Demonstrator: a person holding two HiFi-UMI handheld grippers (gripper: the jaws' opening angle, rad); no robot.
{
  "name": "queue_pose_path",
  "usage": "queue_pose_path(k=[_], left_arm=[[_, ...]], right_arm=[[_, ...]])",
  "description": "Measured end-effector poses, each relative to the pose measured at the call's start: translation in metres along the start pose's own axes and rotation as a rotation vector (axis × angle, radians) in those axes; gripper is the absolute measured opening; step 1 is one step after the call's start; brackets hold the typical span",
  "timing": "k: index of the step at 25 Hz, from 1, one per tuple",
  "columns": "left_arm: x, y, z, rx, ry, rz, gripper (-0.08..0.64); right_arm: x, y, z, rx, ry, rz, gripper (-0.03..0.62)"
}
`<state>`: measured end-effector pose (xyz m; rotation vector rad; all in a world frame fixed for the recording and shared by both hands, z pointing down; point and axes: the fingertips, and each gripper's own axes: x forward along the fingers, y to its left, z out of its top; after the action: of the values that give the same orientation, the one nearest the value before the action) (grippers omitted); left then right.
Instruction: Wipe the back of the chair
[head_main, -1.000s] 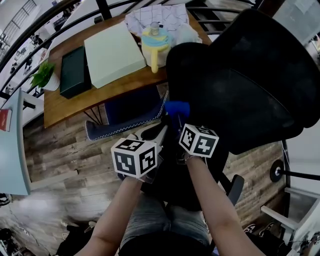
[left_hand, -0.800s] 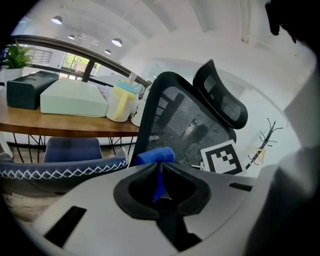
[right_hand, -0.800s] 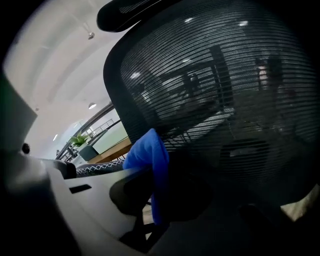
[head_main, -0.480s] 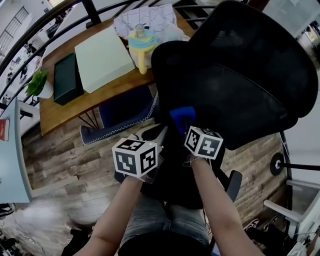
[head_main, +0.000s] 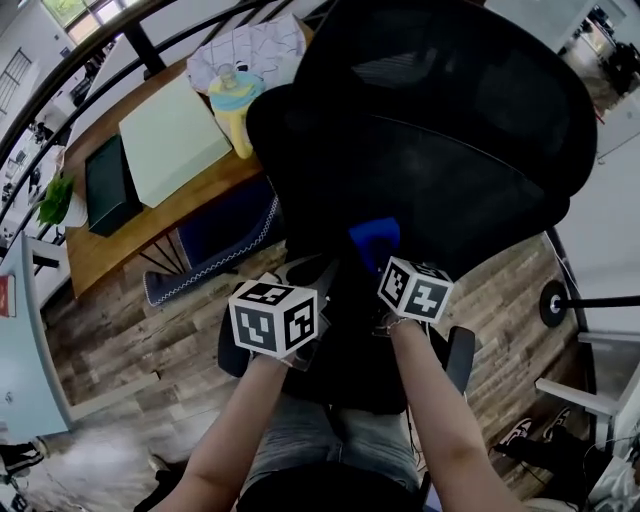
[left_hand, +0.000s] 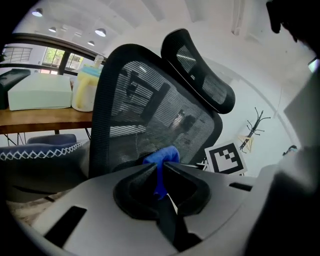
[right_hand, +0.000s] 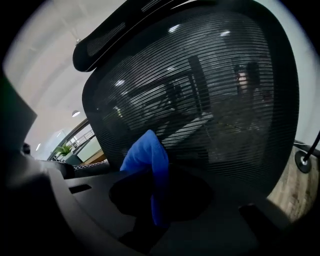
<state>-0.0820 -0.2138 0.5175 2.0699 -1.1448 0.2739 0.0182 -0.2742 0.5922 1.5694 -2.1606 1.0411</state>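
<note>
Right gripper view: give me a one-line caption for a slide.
A blue cloth clamped in the right gripper, held in front of the chair's black mesh backrest.

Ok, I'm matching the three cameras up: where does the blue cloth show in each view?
Head view: blue cloth at centre, in front of the lower chair back.
Left gripper view: blue cloth low centre, pinched between the shut jaws.
Right gripper view: blue cloth lower left of centre, between the jaws.
Shared landmark: the black mesh chair back behind it.
</note>
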Motion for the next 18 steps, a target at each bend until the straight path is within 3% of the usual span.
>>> queue_pose_path(k=[18], left_arm=[[0.060, -0.091, -0.026, 0.098, 0.107, -0.126, 0.046]], right_arm=[[-0.069, -0.133, 0.011, 0.134, -0.092, -0.168, 0.082]])
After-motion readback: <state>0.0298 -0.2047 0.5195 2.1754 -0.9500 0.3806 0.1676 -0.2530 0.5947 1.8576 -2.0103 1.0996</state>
